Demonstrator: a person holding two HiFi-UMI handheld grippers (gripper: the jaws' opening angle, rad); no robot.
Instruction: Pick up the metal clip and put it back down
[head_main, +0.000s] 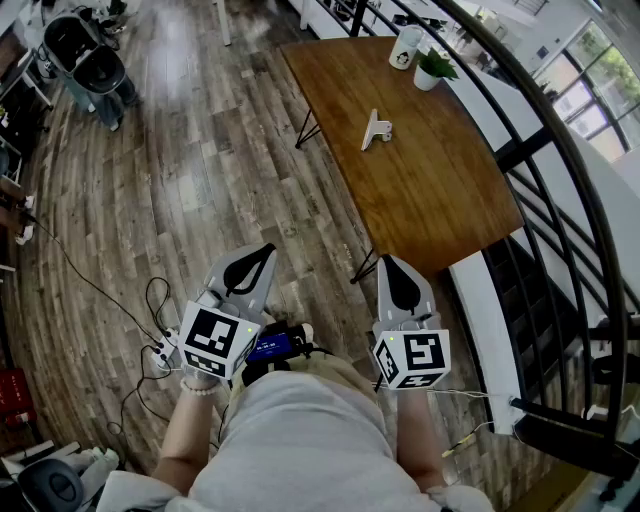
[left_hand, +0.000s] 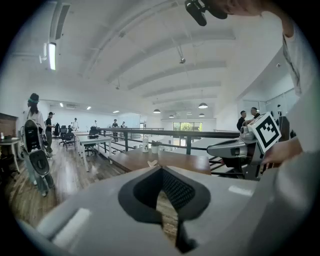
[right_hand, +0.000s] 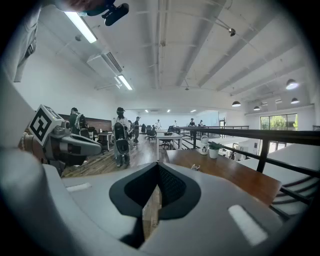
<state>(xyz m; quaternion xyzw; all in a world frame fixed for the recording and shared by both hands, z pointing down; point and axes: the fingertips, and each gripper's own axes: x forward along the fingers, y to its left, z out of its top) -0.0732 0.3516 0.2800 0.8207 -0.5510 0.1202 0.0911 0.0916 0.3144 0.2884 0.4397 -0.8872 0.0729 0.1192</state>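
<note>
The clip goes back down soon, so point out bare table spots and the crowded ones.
Bare: the near half of the table, from the metal clip to the near edge, and the strip between clip and left edge. Crowded: the far right corner, where the mug and potted plant stand.

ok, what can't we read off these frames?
Metal clip: too small in every view to see its detail.
White cup: print too small to read, head view.
Table: far legs hidden under its top, head view.
</note>
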